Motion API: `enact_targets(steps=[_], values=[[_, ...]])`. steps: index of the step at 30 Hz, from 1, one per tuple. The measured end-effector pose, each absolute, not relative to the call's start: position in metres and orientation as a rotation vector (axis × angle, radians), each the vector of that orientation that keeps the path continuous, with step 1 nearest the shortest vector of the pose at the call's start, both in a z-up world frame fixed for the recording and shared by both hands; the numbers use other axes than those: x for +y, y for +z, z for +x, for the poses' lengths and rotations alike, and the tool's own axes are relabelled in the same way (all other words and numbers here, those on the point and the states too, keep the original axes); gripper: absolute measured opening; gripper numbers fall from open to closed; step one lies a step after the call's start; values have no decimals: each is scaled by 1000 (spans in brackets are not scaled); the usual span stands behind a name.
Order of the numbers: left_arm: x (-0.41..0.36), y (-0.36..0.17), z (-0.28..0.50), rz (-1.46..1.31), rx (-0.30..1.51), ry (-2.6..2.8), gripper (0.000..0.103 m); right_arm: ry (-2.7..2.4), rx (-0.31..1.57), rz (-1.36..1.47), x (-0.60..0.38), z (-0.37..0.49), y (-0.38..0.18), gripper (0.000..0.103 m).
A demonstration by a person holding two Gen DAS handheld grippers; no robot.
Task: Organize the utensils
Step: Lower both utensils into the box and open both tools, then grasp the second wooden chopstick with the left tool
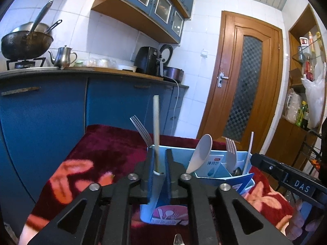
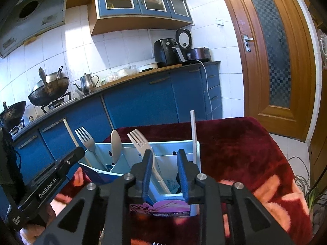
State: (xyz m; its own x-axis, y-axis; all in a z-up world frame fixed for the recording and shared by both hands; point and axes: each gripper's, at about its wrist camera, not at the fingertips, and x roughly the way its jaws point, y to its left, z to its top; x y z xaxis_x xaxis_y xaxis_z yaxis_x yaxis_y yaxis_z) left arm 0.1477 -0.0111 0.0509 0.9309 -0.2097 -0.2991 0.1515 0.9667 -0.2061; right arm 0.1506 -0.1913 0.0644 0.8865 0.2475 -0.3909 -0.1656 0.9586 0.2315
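Observation:
A light blue utensil box (image 1: pixel 216 176) (image 2: pixel 194 183) with compartments stands on a red floral cloth. It holds a metal fork (image 1: pixel 141 129) (image 2: pixel 84 138), a wooden chopstick (image 1: pixel 156 126) (image 2: pixel 70 131), a white spoon (image 1: pixel 201 150) (image 2: pixel 115 143), a white fork (image 1: pixel 231 149) (image 2: pixel 139 140) and a white stick (image 1: pixel 250 149) (image 2: pixel 193 136). My left gripper (image 1: pixel 159 169) has its jaws close around the chopstick above the box's left end. My right gripper (image 2: pixel 164 171) is open over the box, its jaws beside the white fork's handle.
The cloth-covered table (image 2: pixel 245 147) ends near blue kitchen cabinets (image 1: pixel 47 110). A counter behind holds a wok (image 1: pixel 26 42), a kettle (image 1: pixel 62 57) and an air fryer (image 1: pixel 148 60). A wooden door (image 1: pixel 243 77) stands at right. A metal utensil tip (image 1: pixel 178 239) shows below my left gripper.

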Motion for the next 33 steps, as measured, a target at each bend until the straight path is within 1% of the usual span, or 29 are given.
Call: enact_targets(steps=[2, 4, 7, 10, 23, 33], values=[[-11, 52, 146, -182, 331, -193, 19, 214, 427, 199, -192, 148, 66, 30], [-12, 52, 145, -180, 340, -197, 29, 214, 421, 205, -193, 143, 67, 30], [-14, 53, 142, -171, 351, -198, 36, 216, 413, 215, -196, 136, 69, 31], [-16, 55, 138, -164, 366, -198, 37, 219, 404, 221, -198, 127, 71, 32], [-18, 63, 104, -93, 454, -183, 38, 218, 417, 247, -202, 86, 72, 33], [-10, 55, 75, -27, 589, -192, 39, 199, 475, 221, -197, 53, 66, 34]])
